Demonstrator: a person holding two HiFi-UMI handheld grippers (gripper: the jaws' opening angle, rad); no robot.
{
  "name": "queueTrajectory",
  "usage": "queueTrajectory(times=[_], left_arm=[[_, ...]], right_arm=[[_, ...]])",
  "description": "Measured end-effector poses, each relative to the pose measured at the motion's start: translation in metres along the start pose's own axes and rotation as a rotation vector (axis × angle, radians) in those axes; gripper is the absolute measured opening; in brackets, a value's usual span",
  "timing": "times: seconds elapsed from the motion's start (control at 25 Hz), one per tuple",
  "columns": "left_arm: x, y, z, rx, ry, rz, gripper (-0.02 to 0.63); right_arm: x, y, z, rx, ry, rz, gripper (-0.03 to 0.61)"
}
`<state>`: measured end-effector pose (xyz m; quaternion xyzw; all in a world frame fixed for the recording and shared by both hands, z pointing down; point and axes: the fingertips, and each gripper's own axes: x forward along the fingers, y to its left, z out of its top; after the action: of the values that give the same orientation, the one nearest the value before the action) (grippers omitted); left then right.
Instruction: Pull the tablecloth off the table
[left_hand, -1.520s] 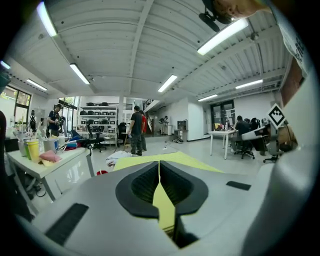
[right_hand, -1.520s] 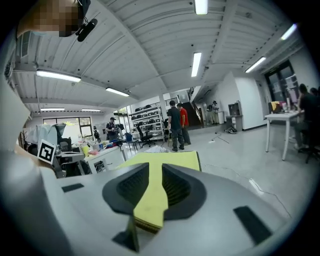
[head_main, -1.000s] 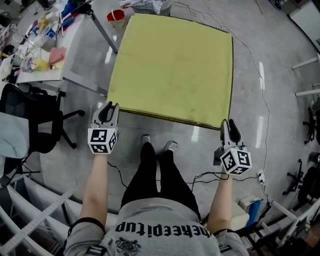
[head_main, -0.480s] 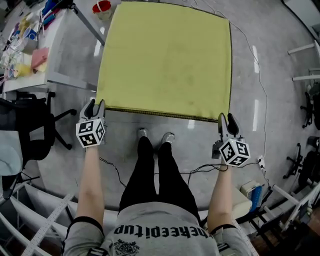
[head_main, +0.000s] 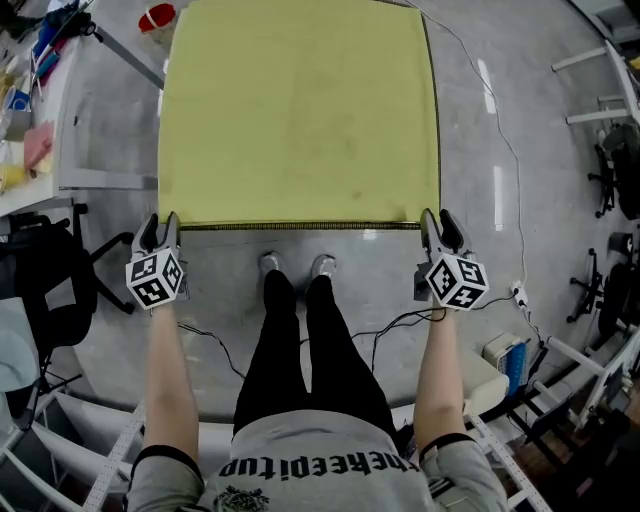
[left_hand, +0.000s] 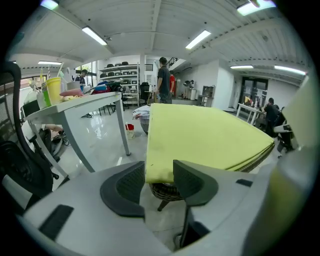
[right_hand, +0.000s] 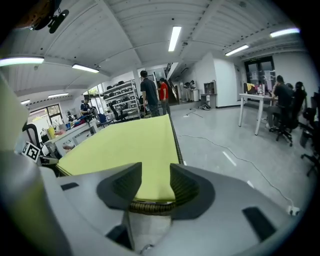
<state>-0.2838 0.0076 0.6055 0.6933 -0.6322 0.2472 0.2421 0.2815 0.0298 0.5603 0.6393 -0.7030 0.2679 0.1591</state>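
A yellow-green tablecloth (head_main: 300, 110) lies flat over a square wicker table, whose woven rim (head_main: 300, 226) shows along the near edge. My left gripper (head_main: 160, 222) is at the cloth's near left corner and my right gripper (head_main: 438, 218) at its near right corner. In the left gripper view the cloth corner (left_hand: 160, 170) sits in the gap of the left gripper (left_hand: 159, 176), whose jaws are opening, pads not pressing it. In the right gripper view the cloth's edge (right_hand: 150, 185) lies between the opening jaws of the right gripper (right_hand: 155, 184), above the wicker rim (right_hand: 150, 206).
A white desk (head_main: 90, 130) with clutter stands left of the table, a red bucket (head_main: 158, 18) beyond it. A black office chair (head_main: 50, 280) is at my left. A cable (head_main: 500, 130) runs over the floor on the right. People (left_hand: 163, 80) stand far off.
Both grippers have moved forward to the table's near corners, the left one also outward to the left. Their jaws have spread wider.
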Motion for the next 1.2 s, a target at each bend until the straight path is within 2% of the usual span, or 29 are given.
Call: queueTrajectory(times=[0.56, 0.72, 0.8, 0.92, 1.08, 1.12, 1.16, 1.2], left_arm=[[0.01, 0.005, -0.005, -0.08, -0.009, 0.033, 0.221], [0.013, 0.004, -0.004, -0.091, -0.015, 0.037, 0.217], [0.014, 0.002, -0.004, -0.081, -0.014, 0.046, 0.192], [0.014, 0.0, -0.004, -0.086, -0.01, 0.071, 0.176], [0.013, 0.003, -0.004, -0.096, 0.019, 0.088, 0.159], [0.012, 0.007, -0.004, -0.099, 0.031, 0.102, 0.135], [0.012, 0.011, -0.005, -0.105, 0.044, 0.116, 0.064], [0.011, 0.014, -0.005, -0.111, 0.054, 0.123, 0.056]], right_arm=[[0.022, -0.04, -0.035, 0.073, 0.082, -0.072, 0.19], [0.02, -0.041, -0.035, 0.046, 0.085, -0.1, 0.14], [0.021, -0.037, -0.036, 0.015, 0.096, -0.102, 0.077], [0.025, -0.03, -0.038, -0.015, 0.114, -0.108, 0.023], [0.023, -0.029, -0.035, 0.03, 0.1, -0.112, 0.015], [0.022, -0.029, -0.033, 0.046, 0.089, -0.111, 0.015], [0.02, -0.028, -0.03, 0.058, 0.078, -0.109, 0.015], [0.019, -0.027, -0.028, 0.066, 0.069, -0.107, 0.015]])
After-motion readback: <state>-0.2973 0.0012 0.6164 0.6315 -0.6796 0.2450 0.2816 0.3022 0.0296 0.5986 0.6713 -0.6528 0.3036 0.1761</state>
